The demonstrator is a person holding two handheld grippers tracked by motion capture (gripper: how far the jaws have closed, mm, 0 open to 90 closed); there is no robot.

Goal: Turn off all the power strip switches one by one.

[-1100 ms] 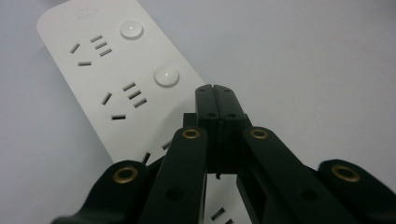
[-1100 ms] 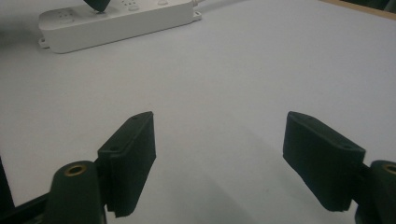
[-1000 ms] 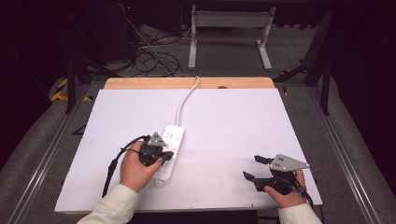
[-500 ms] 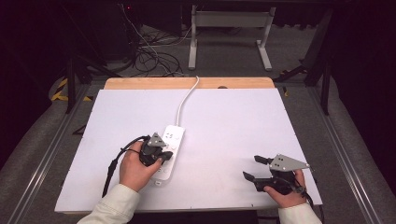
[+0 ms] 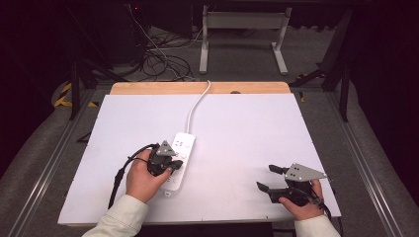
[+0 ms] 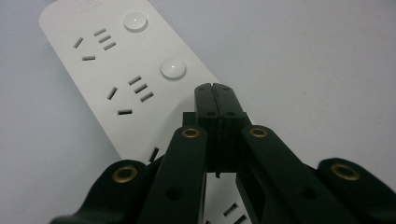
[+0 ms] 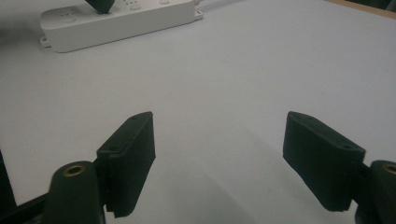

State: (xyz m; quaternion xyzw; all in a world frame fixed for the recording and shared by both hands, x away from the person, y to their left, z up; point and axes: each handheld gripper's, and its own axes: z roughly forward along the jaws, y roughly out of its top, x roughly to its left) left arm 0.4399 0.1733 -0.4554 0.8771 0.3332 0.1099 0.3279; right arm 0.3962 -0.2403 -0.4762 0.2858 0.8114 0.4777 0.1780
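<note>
a lab: white test table [image 5: 247,128], floor cables [image 5: 158,59], dark surroundings.

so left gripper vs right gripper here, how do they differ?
The left gripper has its jaws shut together with nothing between them; the right gripper has its jaws wide apart, also with nothing between them. The left gripper sits over the white power strip, tips by its round buttons; the right gripper rests apart from the strip, near the board's front right corner. Both are black two-jaw tools, each held in a hand.

White table [image 5: 257,128], grey floor [image 5: 375,148], dark room, tangled cables [image 5: 158,61].
</note>
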